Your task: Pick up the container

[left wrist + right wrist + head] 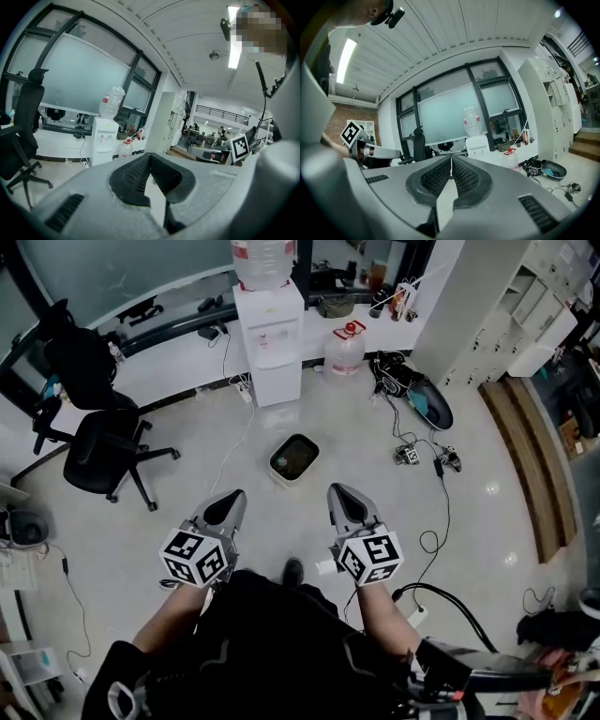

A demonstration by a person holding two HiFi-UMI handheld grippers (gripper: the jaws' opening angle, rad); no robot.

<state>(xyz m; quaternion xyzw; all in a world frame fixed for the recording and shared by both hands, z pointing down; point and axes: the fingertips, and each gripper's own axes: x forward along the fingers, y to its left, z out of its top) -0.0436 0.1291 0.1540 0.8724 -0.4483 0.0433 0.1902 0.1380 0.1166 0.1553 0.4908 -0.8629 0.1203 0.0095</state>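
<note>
The container (293,458) sits on the floor (187,418), between the person and the water dispenser (272,343). It looks like a light, stiff tub with a pale rim, which I'd judge the best place to grip. Left gripper (236,497) and right gripper (337,491) hover short of it, fingers clenched, empty.
</note>
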